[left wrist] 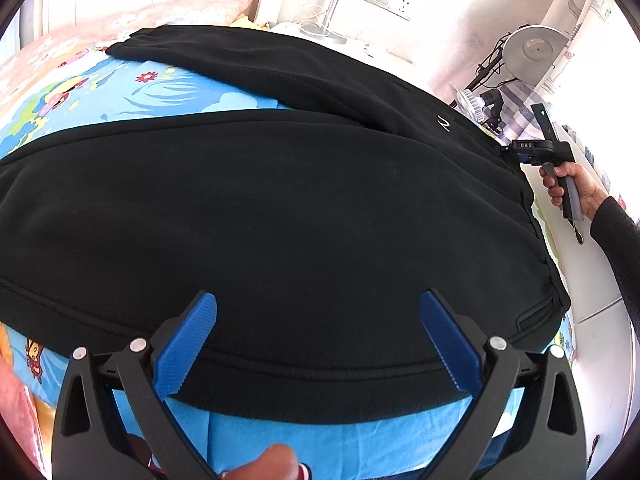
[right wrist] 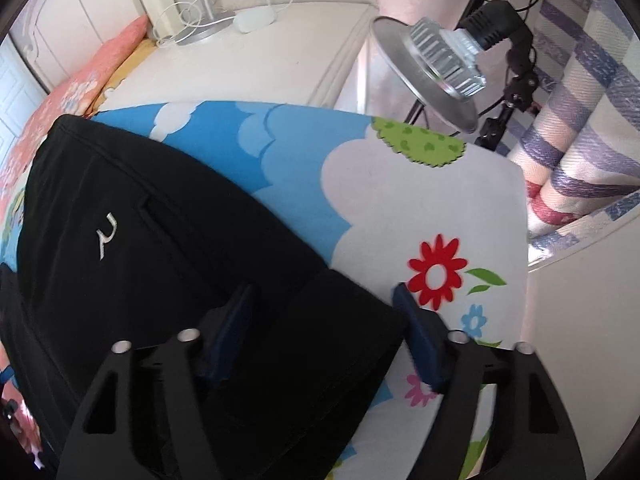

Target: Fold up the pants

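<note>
Black pants lie spread flat on a bed with a colourful cartoon sheet; both legs run to the left and the waistband is at the right. A small white logo shows near the waist. My left gripper is open and hovers over the near leg's lower edge. My right gripper is open, its jaws either side of the waistband corner of the pants. The right gripper also shows in the left wrist view, at the waist.
A studio lamp on a stand and a striped blanket are beyond the bed's right corner. A pink pillow lies at the head. A white bedside surface holds a lamp base and cable.
</note>
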`<state>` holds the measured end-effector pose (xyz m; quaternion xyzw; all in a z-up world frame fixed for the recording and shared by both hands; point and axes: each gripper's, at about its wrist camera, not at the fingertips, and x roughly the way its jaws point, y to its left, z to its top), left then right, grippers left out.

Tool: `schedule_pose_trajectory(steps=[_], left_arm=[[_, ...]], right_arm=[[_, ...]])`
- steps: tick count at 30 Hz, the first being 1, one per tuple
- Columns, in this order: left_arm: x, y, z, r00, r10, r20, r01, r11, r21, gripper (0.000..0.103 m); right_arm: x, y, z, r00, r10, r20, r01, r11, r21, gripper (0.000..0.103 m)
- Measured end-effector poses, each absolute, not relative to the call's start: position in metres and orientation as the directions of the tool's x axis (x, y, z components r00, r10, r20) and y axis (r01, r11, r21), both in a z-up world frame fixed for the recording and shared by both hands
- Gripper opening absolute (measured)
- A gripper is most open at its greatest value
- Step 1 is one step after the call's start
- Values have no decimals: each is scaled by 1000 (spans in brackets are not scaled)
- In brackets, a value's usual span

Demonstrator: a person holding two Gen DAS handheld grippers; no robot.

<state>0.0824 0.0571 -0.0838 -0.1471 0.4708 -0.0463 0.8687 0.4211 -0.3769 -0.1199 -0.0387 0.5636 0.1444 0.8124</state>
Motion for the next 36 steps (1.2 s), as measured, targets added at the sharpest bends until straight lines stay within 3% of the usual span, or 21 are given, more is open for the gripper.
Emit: schedule_pose_trajectory(steps=[1,2,3,5,13,20,21,23,27,33,36], left_arm=[[85,57,-83,553,-220,-804,-57,952,-300,101],[87,56,-82,556,-218,-802,-55,953,-298,101],[88,56,-82,559,-218,-800,-52,954,-296,101],[91,56,-76,573,-219,-790,-41,955,-294,101],[115,54,-42,629,-291,-721,39,938,-344,101],[162,69,-17,610,-529,-590,117,797,-593,100],[173,72,-16,601,-560,-570,119,768,-629,99],[200,79,-16,566,-643,-516,117,682,-722,83],[255,83,-31,489,-755,-436,45,521,-852,77],[308,60,-77,343,-795,-500,-179,467,-866,72],[319,53,-98,313,-789,-528,-253,467,-847,61]], right_arm=[[421,-377,-117,328,196,-924,-283,954,101,52],[420,-378,-112,334,210,-919,-286,952,113,36],[418,-378,-104,353,201,-914,-278,955,103,29],[409,-371,-91,381,208,-901,-296,950,95,23],[339,-341,-27,591,206,-780,-309,951,17,20],[206,-289,9,717,276,-640,-378,925,-24,17],[184,-280,8,718,293,-631,-390,921,-16,17],[158,-269,0,712,306,-632,-402,916,-11,17],[122,-249,-21,691,298,-658,-414,910,-22,17],[98,-232,-36,696,259,-670,-419,904,-85,17],[97,-232,-40,690,261,-675,-420,904,-80,17]])
